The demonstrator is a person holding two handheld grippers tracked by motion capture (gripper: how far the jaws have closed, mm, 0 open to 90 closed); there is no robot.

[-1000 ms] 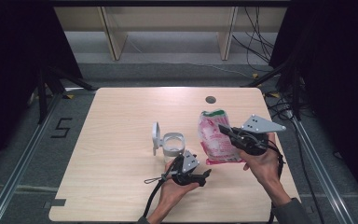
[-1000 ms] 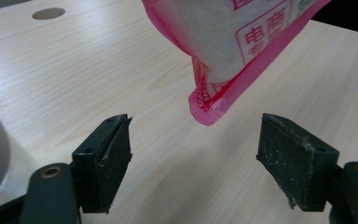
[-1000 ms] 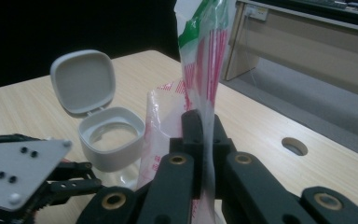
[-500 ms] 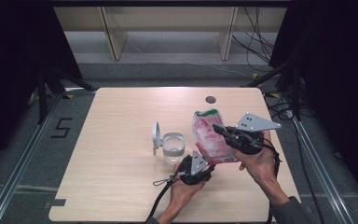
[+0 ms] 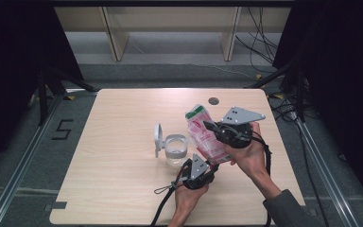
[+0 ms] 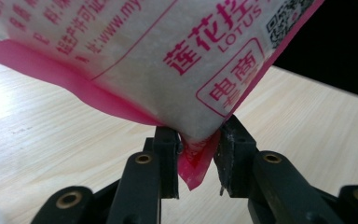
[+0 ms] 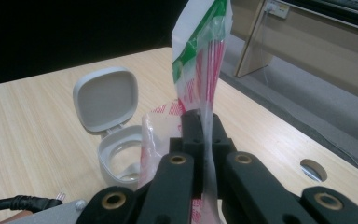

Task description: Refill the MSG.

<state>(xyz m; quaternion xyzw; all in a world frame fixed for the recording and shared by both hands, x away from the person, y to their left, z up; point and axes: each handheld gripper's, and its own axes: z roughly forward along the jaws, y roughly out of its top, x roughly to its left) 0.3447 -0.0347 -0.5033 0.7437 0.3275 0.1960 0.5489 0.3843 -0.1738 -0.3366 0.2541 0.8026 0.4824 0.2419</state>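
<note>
A pink-and-white plastic bag (image 5: 199, 128) with a green top hangs tilted over the wooden table (image 5: 123, 123). My right gripper (image 5: 209, 126) is shut on its upper part; in the right gripper view the thin film (image 7: 200, 56) is pinched flat between the jaws of the right gripper (image 7: 204, 126). My left gripper (image 5: 211, 166) sits at the bag's lower corner. In the left gripper view the pink corner seam of the bag (image 6: 168, 56) is squeezed between the jaws of the left gripper (image 6: 196, 149). A clear container (image 5: 175, 146) with its grey hinged lid (image 7: 105, 98) open stands just left of the bag.
A round cable hole (image 5: 213, 100) is in the table's far edge. Pale shelving (image 5: 170, 28) stands beyond the table. Cables trail from both grippers toward the near edge. Dark floor rails run along both sides of the table.
The right gripper has carried the bag leftward, nearer the container, and tilted it. The left gripper has shifted slightly right onto the bag's lower corner.
</note>
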